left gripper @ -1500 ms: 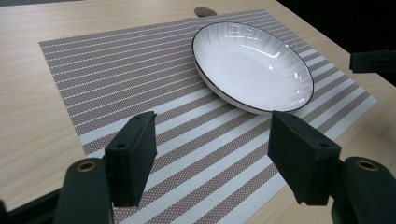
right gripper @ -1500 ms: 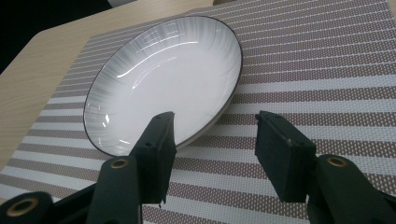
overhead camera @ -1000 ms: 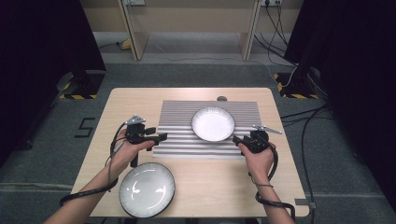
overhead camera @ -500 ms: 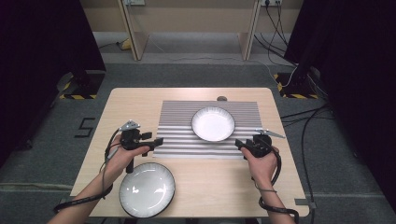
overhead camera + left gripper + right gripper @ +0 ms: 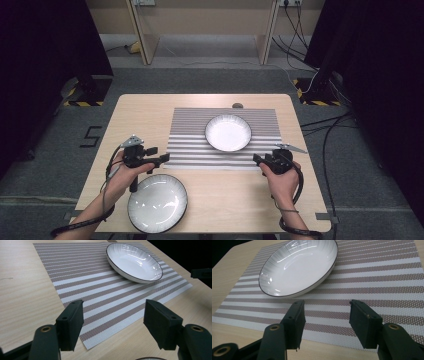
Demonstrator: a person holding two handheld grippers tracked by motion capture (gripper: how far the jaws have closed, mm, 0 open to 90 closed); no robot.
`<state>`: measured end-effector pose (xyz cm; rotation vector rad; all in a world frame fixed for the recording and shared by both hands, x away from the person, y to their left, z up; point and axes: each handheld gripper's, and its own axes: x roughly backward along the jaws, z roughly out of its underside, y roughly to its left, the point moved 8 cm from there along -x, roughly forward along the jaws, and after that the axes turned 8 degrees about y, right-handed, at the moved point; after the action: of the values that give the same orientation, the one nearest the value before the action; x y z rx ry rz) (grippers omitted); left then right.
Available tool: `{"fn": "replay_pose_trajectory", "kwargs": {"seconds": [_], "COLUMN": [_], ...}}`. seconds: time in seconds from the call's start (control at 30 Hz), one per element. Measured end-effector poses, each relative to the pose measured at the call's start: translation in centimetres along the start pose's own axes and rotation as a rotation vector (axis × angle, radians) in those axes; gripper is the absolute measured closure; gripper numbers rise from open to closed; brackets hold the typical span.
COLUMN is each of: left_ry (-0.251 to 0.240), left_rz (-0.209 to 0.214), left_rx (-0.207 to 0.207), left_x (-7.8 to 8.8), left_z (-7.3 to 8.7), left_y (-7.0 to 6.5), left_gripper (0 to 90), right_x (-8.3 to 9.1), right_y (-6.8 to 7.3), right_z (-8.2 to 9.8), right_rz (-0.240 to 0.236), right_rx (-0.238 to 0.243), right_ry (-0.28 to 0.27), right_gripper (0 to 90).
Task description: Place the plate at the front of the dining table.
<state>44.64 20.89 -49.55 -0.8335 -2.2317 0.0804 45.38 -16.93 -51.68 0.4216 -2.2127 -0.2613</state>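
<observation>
Both hands have drawn back toward the near edge of the desk (image 5: 150, 107) since a second ago. The left gripper (image 5: 161, 160) hangs at the striped mat's (image 5: 190, 145) near left corner, jaws apart and empty; the right gripper (image 5: 259, 160) sits off its near right corner, jaws likewise apart. One white plate (image 5: 228, 133) rests on the mat, toward its far right part, and a second plate (image 5: 157, 203) lies at the desk's near edge beside the left hand (image 5: 120, 177). I'd guess the mat plate is placed and released, the near plate possibly next.
</observation>
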Motion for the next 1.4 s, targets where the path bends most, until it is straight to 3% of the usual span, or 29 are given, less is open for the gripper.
{"fn": "replay_pose_trajectory", "kwargs": {"seconds": [1.4], "left_ry": [-0.040], "left_rz": [-0.051], "left_rx": [0.063], "left_x": [3.7], "left_z": [3.1], "left_y": [2.9], "left_gripper": [31.7], "right_x": [3.1], "right_y": [-2.1], "right_z": [3.3], "right_rz": [0.039], "right_rx": [-0.010], "right_ry": [-0.001], "right_gripper": [45.8]}}
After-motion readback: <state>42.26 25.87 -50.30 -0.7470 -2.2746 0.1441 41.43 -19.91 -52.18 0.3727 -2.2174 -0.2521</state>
